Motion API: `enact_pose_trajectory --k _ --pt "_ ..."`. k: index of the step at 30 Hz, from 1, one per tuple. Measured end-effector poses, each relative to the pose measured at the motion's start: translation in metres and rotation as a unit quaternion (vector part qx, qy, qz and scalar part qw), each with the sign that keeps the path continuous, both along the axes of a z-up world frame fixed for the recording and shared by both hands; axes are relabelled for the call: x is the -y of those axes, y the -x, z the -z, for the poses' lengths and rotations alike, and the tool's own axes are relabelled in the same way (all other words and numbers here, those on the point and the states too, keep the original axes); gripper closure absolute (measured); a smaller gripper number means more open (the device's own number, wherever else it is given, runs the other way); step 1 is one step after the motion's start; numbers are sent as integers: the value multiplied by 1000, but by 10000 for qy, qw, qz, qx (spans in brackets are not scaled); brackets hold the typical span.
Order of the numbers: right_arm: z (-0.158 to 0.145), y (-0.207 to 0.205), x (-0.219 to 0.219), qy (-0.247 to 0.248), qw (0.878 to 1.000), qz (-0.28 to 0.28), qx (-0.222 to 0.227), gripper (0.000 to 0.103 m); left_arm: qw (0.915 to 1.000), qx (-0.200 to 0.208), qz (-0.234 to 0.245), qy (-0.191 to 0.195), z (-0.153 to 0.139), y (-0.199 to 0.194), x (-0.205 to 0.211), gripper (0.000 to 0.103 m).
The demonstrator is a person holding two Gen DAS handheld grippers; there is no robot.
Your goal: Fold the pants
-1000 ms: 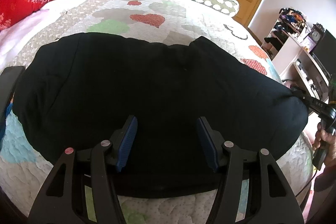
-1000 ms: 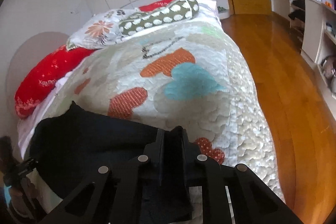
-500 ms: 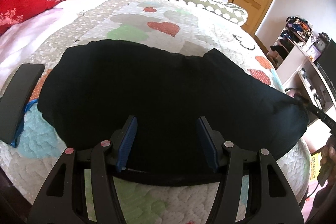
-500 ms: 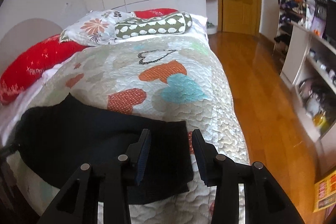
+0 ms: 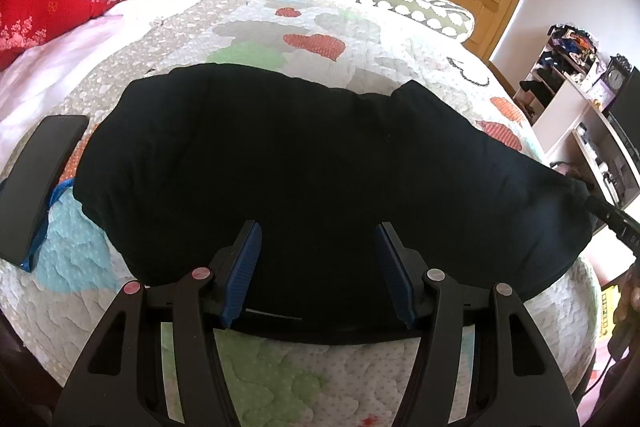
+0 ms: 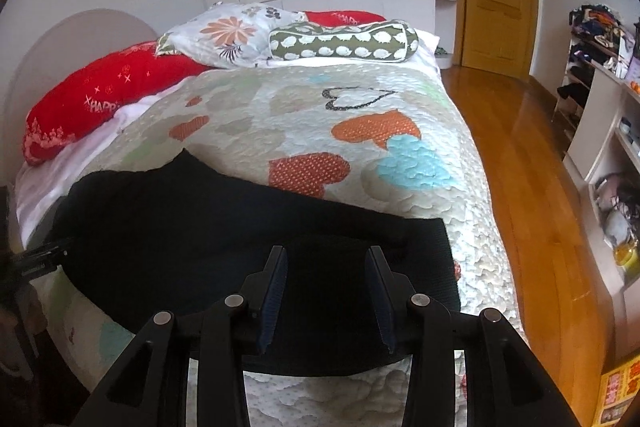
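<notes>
Black pants (image 5: 312, 167) lie folded flat across the foot of the quilted bed; they also show in the right wrist view (image 6: 224, 227). My left gripper (image 5: 318, 255) is open and empty, hovering just above the near edge of the pants. My right gripper (image 6: 326, 283) is open and empty above the right end of the pants. The right gripper's tip shows at the far right of the left wrist view (image 5: 612, 219).
A black phone-like slab (image 5: 38, 179) lies on the quilt left of the pants. Red pillow (image 6: 100, 95), floral pillow (image 6: 232, 35) and green bolster (image 6: 344, 43) sit at the headboard. Wooden floor (image 6: 532, 187), shelves and a door lie to the right.
My right gripper opened, let go of the pants' end and pulled back and up. My left gripper stayed open and drew back slightly. The pants now rest on the bed.
</notes>
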State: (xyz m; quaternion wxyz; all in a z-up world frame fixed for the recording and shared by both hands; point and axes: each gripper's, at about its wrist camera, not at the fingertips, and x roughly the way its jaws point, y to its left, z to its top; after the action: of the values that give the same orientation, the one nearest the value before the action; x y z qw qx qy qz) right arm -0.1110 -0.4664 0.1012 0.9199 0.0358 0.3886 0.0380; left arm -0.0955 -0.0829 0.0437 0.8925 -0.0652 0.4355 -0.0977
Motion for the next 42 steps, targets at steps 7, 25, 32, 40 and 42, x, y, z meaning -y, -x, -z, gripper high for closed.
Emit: enact_pose_trajectory --k 7,25,32,40,42 --pt "39 -1 -2 482 9963 4 -718 64 10000 41 -7 -51 4 2 2 44" --pt "16 17 -5 370 9983 -9 -442 64 9981 535 -81 -290 -22 14 -2 42" --pt "14 9 -16 325 9986 -78 -413 64 9974 563 -304 -332 -23 11 -21 42" --pt "24 -6 -26 278 9982 -105 -527 64 9966 342 -680 -300 -4 9 -49 42" --pt "30 -10 -27 275 9977 -104 -616 64 9971 231 -703 -170 2 7 -53 42"
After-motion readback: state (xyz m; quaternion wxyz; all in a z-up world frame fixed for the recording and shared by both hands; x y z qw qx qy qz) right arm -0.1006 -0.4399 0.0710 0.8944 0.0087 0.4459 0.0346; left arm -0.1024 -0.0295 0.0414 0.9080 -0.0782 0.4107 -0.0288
